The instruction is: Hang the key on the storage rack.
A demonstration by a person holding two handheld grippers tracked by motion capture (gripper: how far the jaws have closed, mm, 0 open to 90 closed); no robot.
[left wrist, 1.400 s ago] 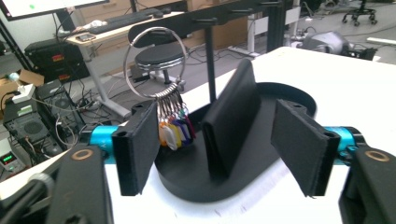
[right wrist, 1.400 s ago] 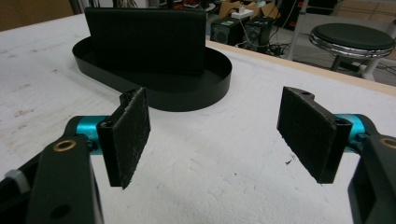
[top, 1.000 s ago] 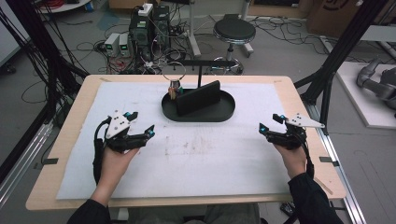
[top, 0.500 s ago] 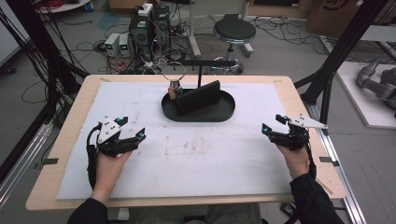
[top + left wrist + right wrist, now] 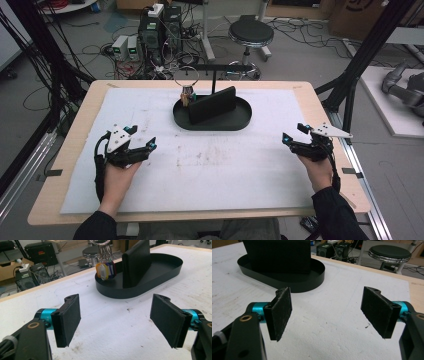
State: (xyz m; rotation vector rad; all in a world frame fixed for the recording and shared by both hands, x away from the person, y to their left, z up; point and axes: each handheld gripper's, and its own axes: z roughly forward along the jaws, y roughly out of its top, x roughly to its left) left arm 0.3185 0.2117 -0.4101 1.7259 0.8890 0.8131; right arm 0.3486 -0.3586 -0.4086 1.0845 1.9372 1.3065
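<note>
A black oval tray (image 5: pixel 243 120) sits at the far middle of the white mat (image 5: pixel 210 165). A black slab (image 5: pixel 212 105) stands upright in it, and a key ring with coloured tags (image 5: pixel 187 93) hangs at the tray's left end. My left gripper (image 5: pixel 141 137) rests low over the mat at the left, open and holding nothing. My right gripper (image 5: pixel 293 133) is at the right, open too. In the left gripper view the wide-apart jaws of the left gripper (image 5: pixel 116 320) face the tray (image 5: pixel 140 290) and the tags (image 5: pixel 106 268). The right gripper (image 5: pixel 327 315) looks past the tray (image 5: pixel 307 282).
A thin black T-shaped stand (image 5: pixel 215 67) rises behind the tray. The wooden table edge (image 5: pixel 320 115) borders the mat on the right. Beyond the table are a stool (image 5: pixel 251 34), computers and cables on the floor.
My left gripper has drifted a little left and toward the near edge. The right gripper has barely moved. Both stay open.
</note>
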